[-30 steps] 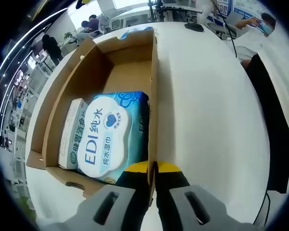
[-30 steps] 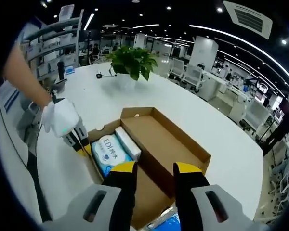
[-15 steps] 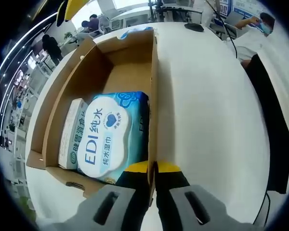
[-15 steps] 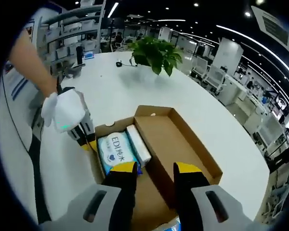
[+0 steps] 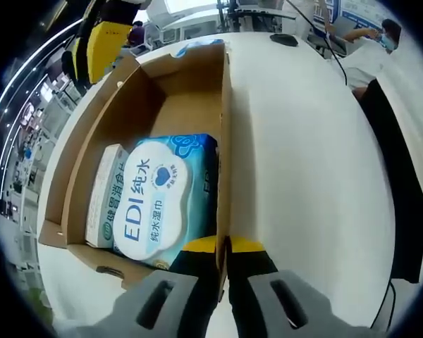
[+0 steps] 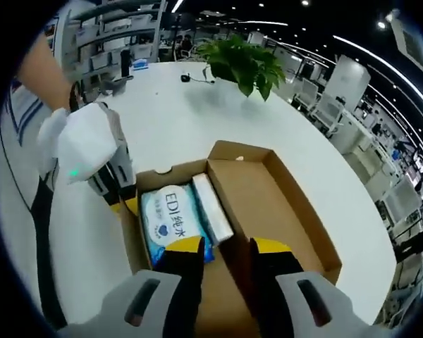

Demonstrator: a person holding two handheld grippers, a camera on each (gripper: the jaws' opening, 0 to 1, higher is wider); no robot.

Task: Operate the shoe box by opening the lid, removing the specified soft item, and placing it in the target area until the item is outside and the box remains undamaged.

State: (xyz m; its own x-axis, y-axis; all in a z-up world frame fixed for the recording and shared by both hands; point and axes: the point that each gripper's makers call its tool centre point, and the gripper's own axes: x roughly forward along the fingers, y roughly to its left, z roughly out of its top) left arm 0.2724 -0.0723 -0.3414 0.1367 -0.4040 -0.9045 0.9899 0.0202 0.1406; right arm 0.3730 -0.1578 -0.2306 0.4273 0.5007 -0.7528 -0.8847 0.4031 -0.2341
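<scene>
Your shoe box [image 5: 166, 105] sits open on the white counter [image 5: 303, 162]. The wet wipes pack [image 5: 162, 197] lies flat inside it, at the end by your left gripper [image 5: 222, 248], its long side running along the box (a slim white packet [image 5: 106, 197] lies touching it). Your left jaws are clamped on the box wall. Your right gripper [image 6: 222, 250] hovers over the box, jaws apart.

One open cardboard shoe box [image 5: 155, 105] is seen on one white table [image 5: 303, 155]. Inside the shoe box, two items are counted: one blue wet-wipes pack [image 5: 158, 201] and one slim white carton [image 5: 104, 197] beside it. One potted plant [image 6: 243, 65] is seen beyond the shoe box.
</scene>
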